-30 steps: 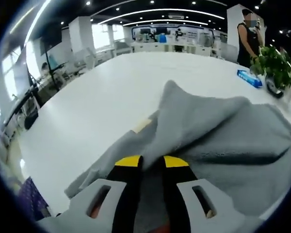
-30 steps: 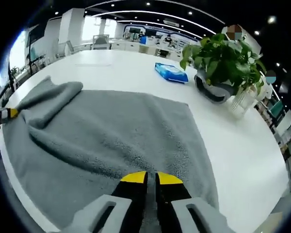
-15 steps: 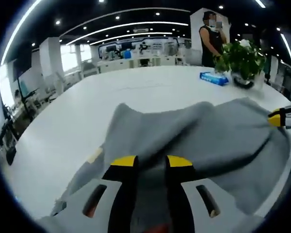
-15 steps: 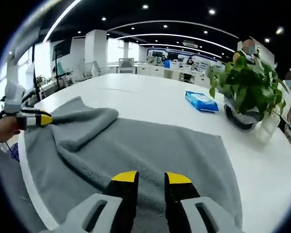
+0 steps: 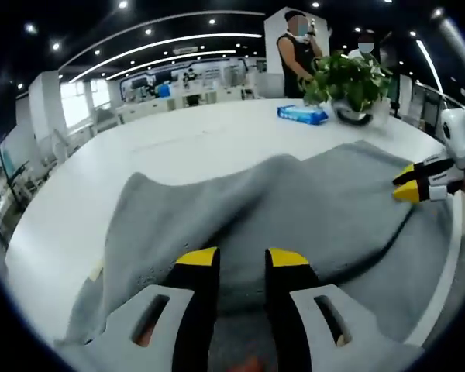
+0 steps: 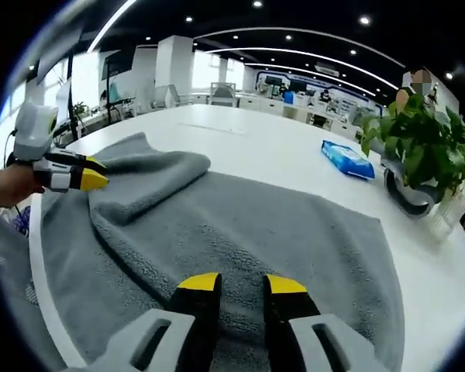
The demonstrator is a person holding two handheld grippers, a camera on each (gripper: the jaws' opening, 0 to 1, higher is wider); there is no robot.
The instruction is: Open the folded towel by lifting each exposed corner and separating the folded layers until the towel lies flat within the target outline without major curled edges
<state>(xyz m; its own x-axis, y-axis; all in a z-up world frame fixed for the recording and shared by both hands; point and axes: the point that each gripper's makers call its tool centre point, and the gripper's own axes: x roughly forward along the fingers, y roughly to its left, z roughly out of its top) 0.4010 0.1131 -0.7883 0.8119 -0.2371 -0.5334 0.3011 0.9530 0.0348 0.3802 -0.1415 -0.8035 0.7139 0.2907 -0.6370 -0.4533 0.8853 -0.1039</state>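
Note:
A grey towel (image 5: 333, 201) lies mostly spread on the white table (image 5: 194, 139), with a raised folded ridge (image 5: 217, 194) running across it in front of my left gripper (image 5: 241, 260). That gripper's jaws stand apart just over the towel's near edge. In the right gripper view the towel (image 6: 256, 225) is flat ahead, and the doubled-over flap (image 6: 155, 174) sits at its left. My right gripper (image 6: 242, 283) is open above the towel's near edge. The left gripper (image 6: 93, 174) hovers by the flap, held by a hand. The right gripper (image 5: 403, 184) shows at the towel's far side.
A potted plant (image 6: 422, 143) and a blue packet (image 6: 347, 159) stand beyond the towel's far right corner. A person (image 5: 298, 54) stands behind the plant (image 5: 349, 77). The table's rounded edge (image 6: 35, 256) runs close along the towel's near side.
My right gripper went from shut to open and let go of the towel. The left jaws widened. The lifted peak of the towel has dropped into a lower ridge.

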